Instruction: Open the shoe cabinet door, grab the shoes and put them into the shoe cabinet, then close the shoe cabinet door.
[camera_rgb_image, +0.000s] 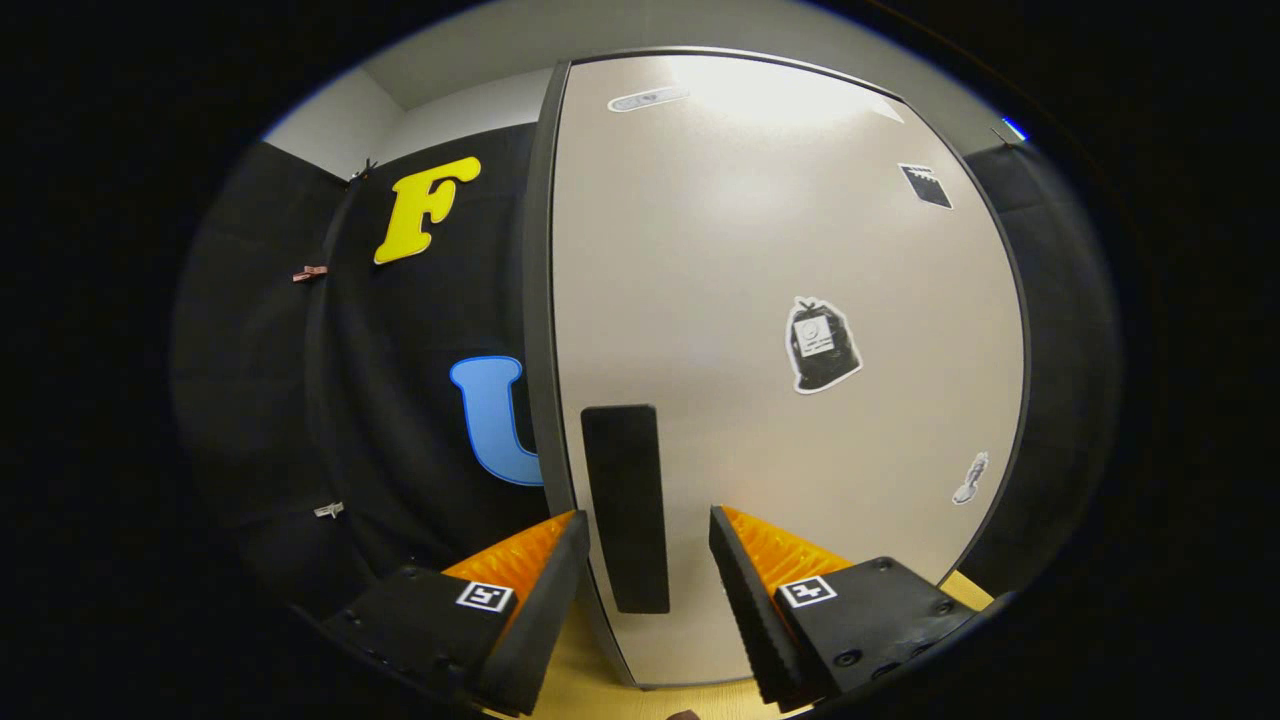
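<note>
Black cloth is on my left. My gripper (640, 545) is open, fingers on both sides of the handle (625, 505), not pressing it. To the right, the door (780, 330) looks closed. I judge that everything is left: opening, shoes, closing.

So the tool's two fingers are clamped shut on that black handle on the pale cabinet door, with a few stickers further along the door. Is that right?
Not quite. In the gripper view the tool is open: its fingers sit apart on either side of the black handle, with a gap on each side, not pressing on it. The rest holds: the handle is on the pale cabinet door, and stickers lie further along it.
</note>
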